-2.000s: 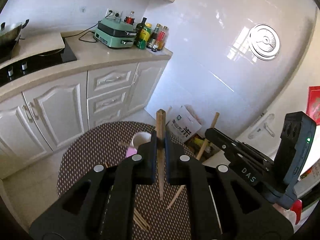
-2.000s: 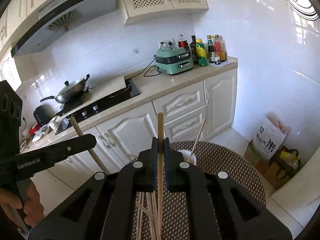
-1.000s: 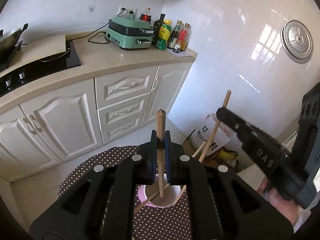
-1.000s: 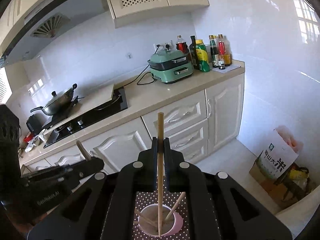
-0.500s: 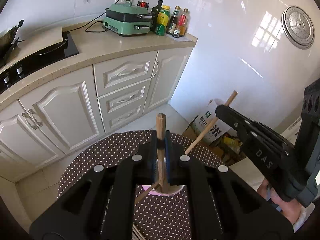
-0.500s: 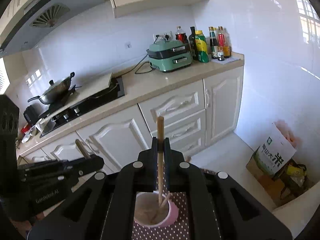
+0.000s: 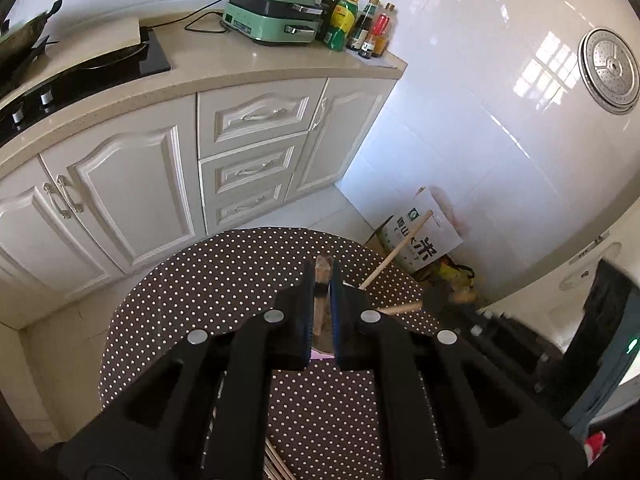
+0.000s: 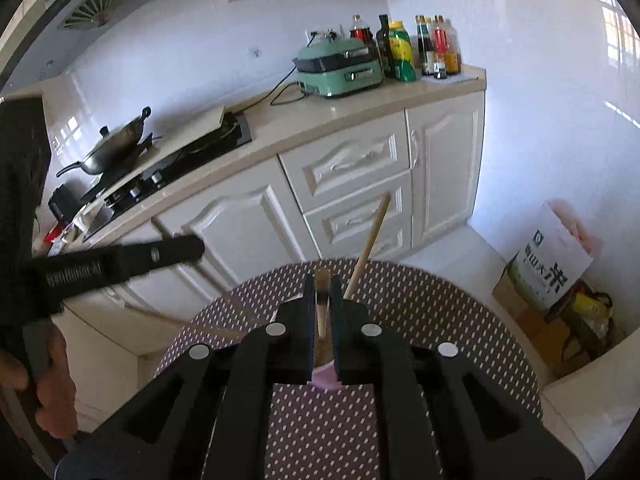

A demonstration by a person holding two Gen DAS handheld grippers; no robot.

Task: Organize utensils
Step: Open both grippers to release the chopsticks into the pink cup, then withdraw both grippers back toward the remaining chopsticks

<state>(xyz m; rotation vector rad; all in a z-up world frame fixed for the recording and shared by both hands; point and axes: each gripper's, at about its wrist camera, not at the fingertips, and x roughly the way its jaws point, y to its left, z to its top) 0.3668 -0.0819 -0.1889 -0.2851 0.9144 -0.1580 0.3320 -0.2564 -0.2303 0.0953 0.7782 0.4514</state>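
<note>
My left gripper [image 7: 321, 276] is shut on a wooden chopstick [image 7: 322, 270] that points down into a pink cup [image 7: 320, 355], mostly hidden behind the jaws. My right gripper [image 8: 323, 282] is shut on another wooden chopstick [image 8: 322, 280] over the same pink cup [image 8: 323, 376]. Other chopsticks lean out of the cup: one [image 7: 400, 248] to the right in the left wrist view, one [image 8: 370, 238] up and right in the right wrist view. Loose chopsticks [image 7: 276, 464] lie on the dotted brown table [image 7: 208, 280] under the left gripper.
White cabinets [image 7: 248, 160] and a counter with a green cooker [image 7: 276, 14], bottles [image 7: 360, 24] and a hob [image 8: 172, 168] with a wok [image 8: 112, 148] stand behind the table. A rice bag [image 8: 552, 264] sits on the floor at right.
Both grippers have dropped lower toward the cup, so each held chopstick now sticks out less above the jaws. The right gripper has slipped to the lower right in the left view.
</note>
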